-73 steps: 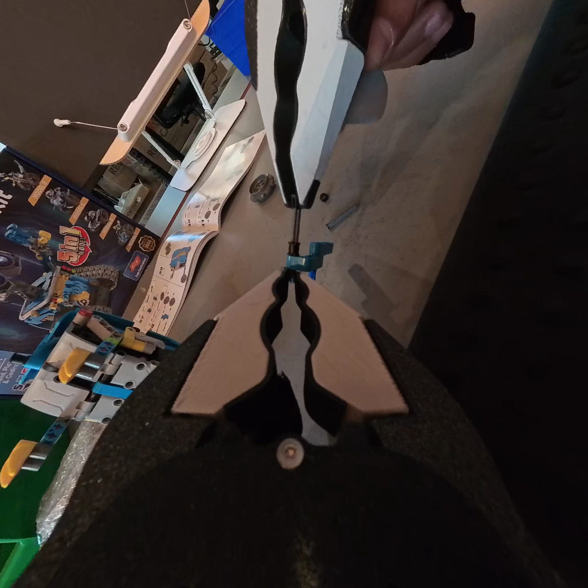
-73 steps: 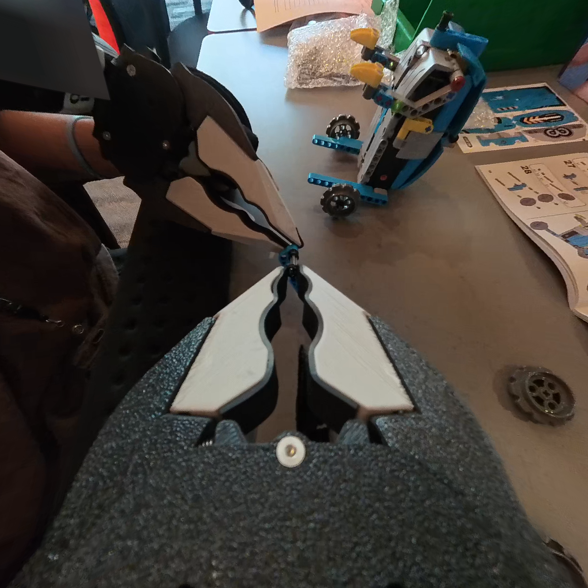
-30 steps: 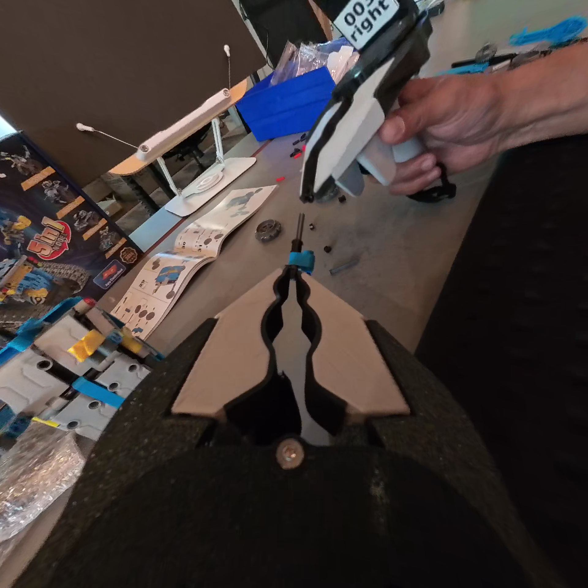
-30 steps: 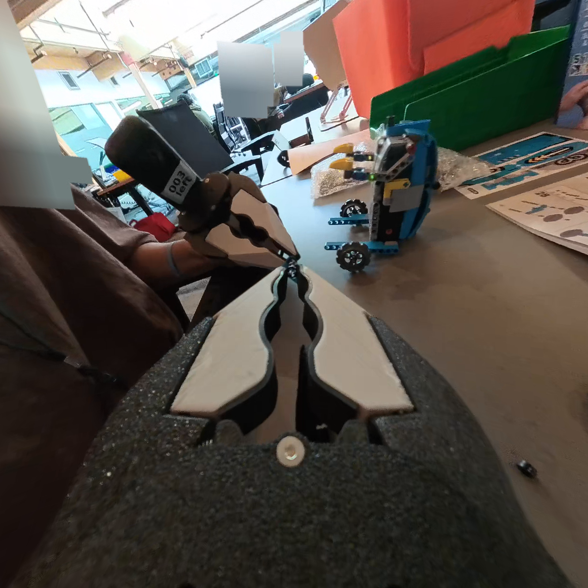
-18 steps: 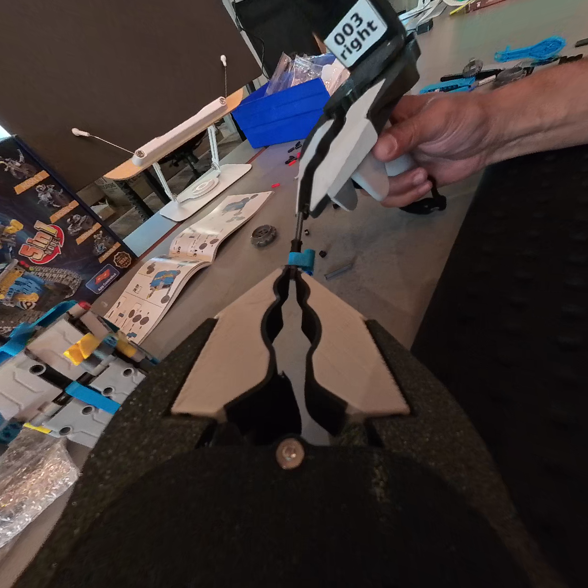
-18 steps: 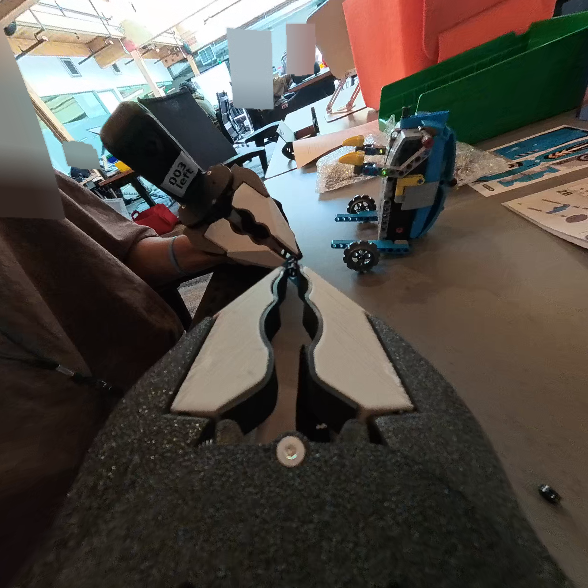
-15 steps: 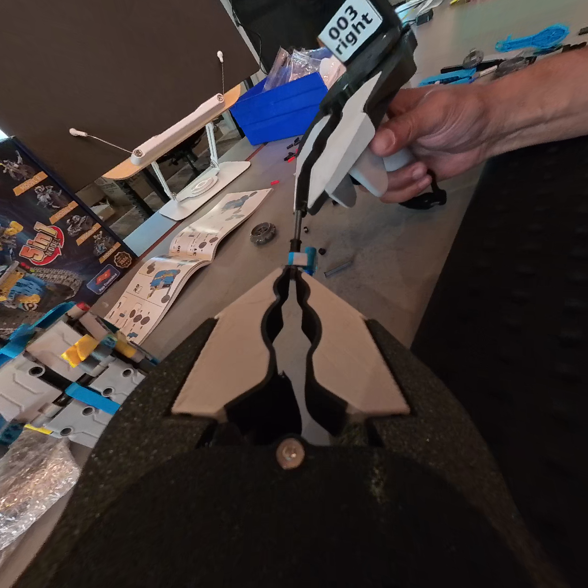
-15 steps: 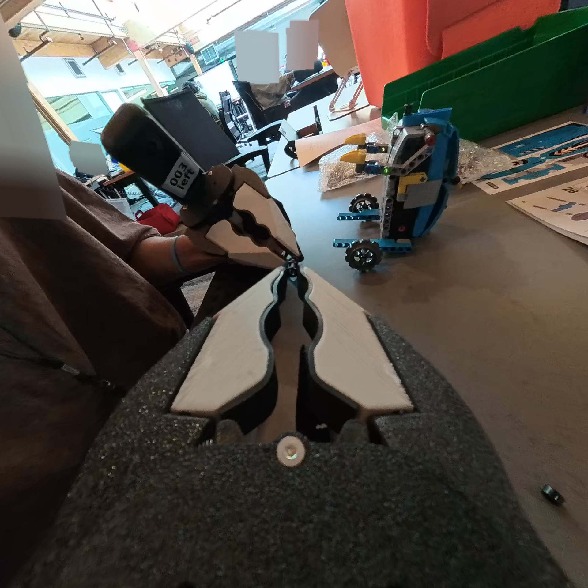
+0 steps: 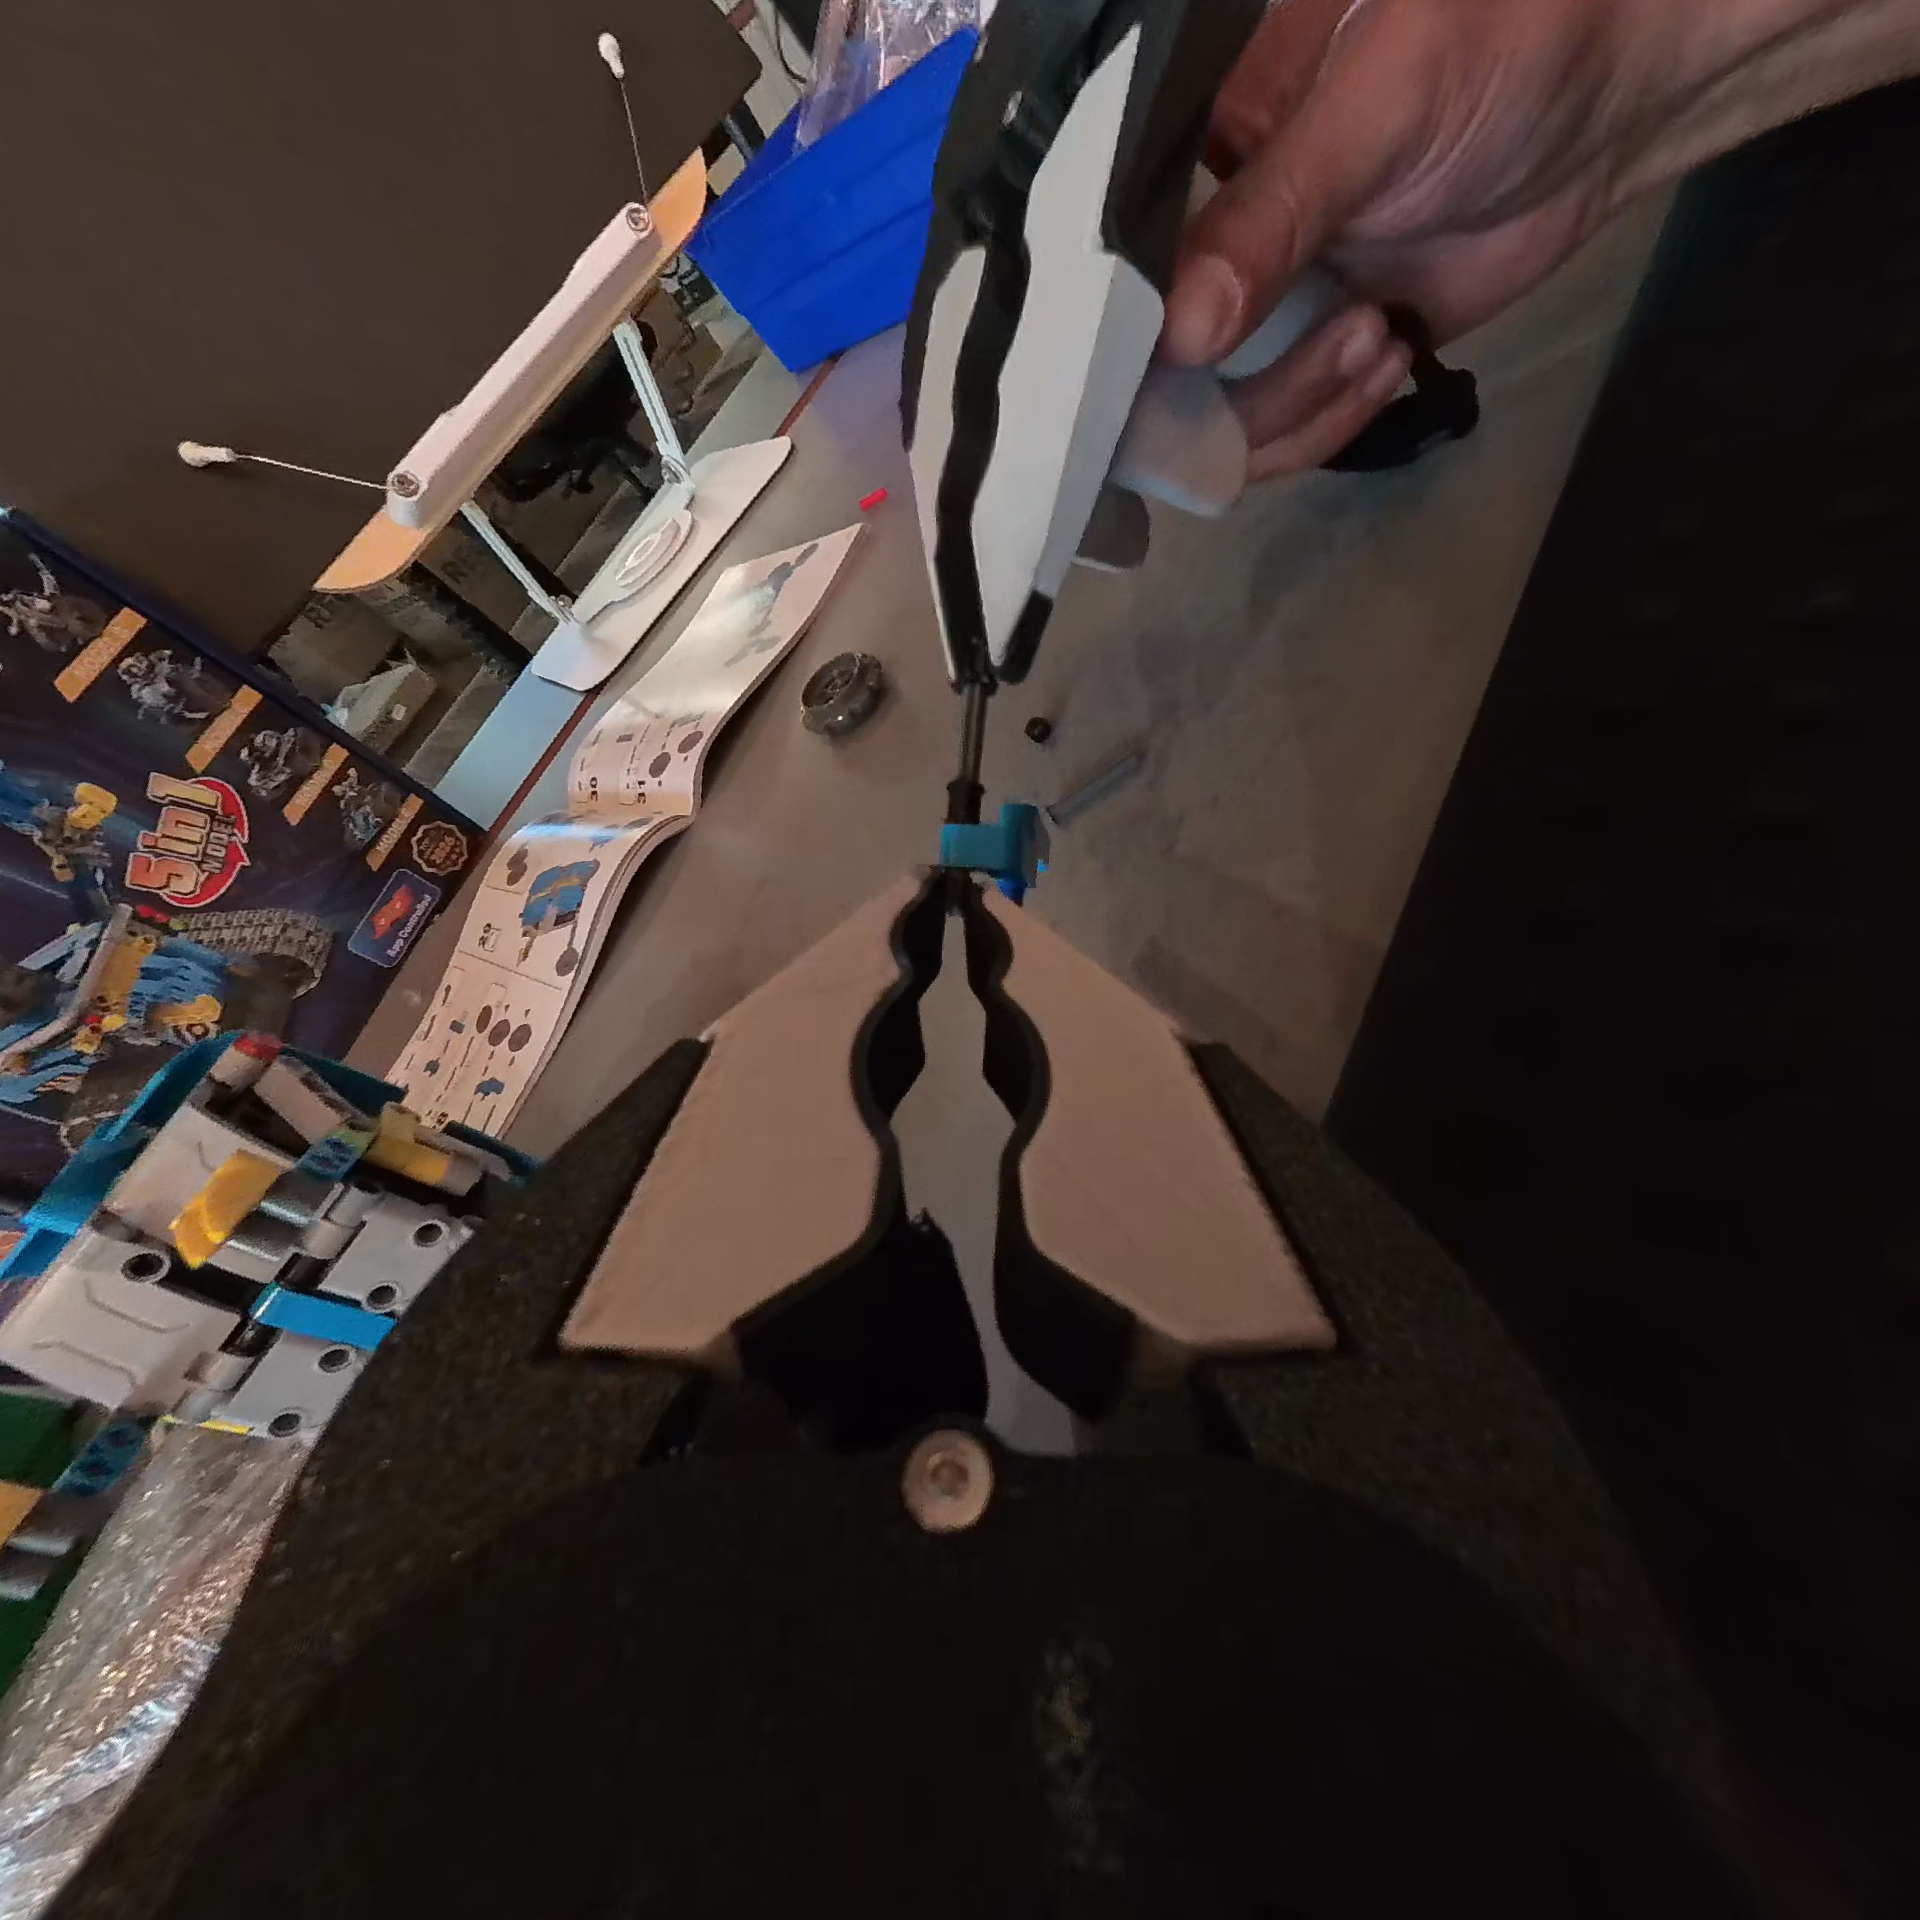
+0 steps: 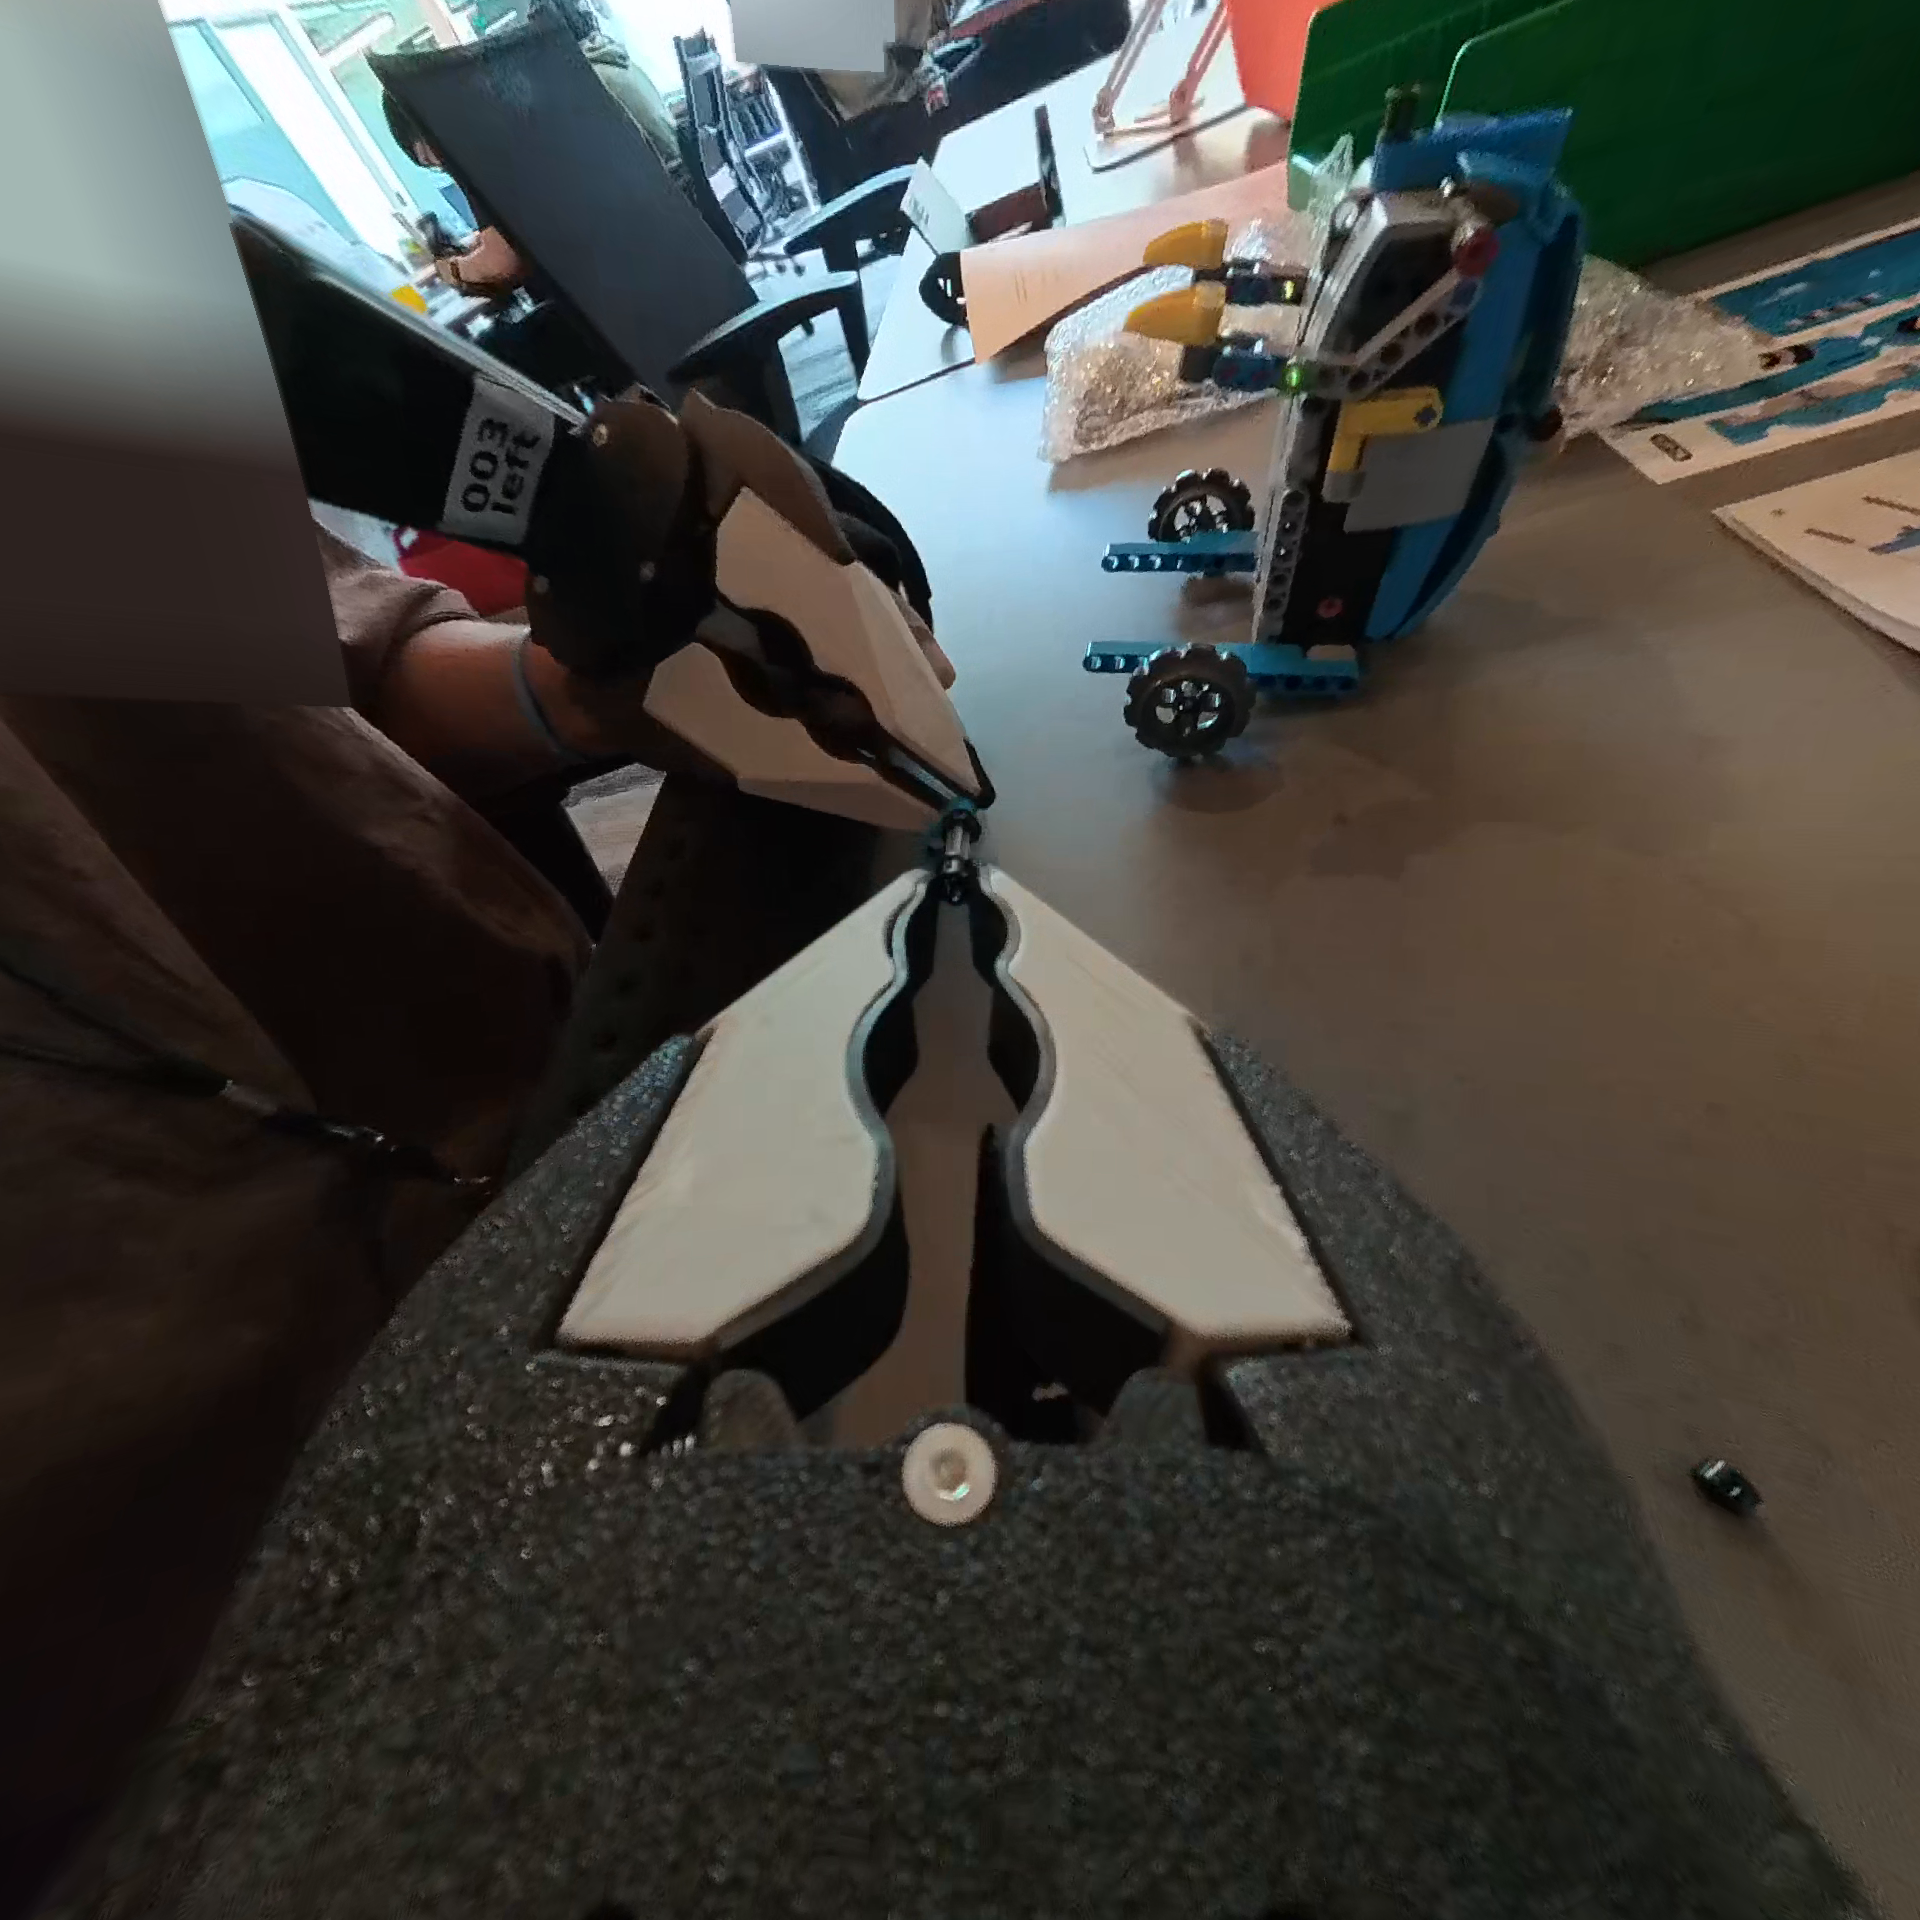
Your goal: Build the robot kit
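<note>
In the left wrist view, the left tool (image 9: 951, 883) is closed, its white fingers pinching a small blue plastic connector piece (image 9: 987, 840) at the tips. A thin black axle rod (image 9: 972, 743) rises from that blue piece into the tips of the right tool (image 9: 982, 670), which is clamped on the rod's far end and held by a person's hand (image 9: 1382, 218). Both parts hang above the grey tabletop (image 9: 1247, 831), clear of it. On the tabletop just beyond lie a dark grey toothed wheel (image 9: 844, 690), a tiny black bushing (image 9: 1036, 729) and a short grey pin (image 9: 1093, 788). Further left an open instruction booklet (image 9: 623, 800) lies flat, with a white desk-lamp stand (image 9: 665, 520) and a blue plastic bin (image 9: 831, 229) behind it. A dark printed toy box (image 9: 156, 831) stands at the left edge, and a partly built grey, blue and yellow brick model (image 9: 239, 1278) shows at lower left.

In the right wrist view, the right tool (image 10: 951, 888) is closed on the black axle rod (image 10: 953, 857), whose other end sits in the blue connector piece (image 10: 964, 805) gripped by the left tool (image 10: 961, 795). The two tools meet tip to tip above the tabletop (image 10: 1507, 1039) near its edge. Well apart to the right, the blue wheeled brick model (image 10: 1382, 416) stands upright on the tabletop, with bubble wrap (image 10: 1112, 384) behind it. A small black piece (image 10: 1725, 1484) lies alone at lower right.
</note>
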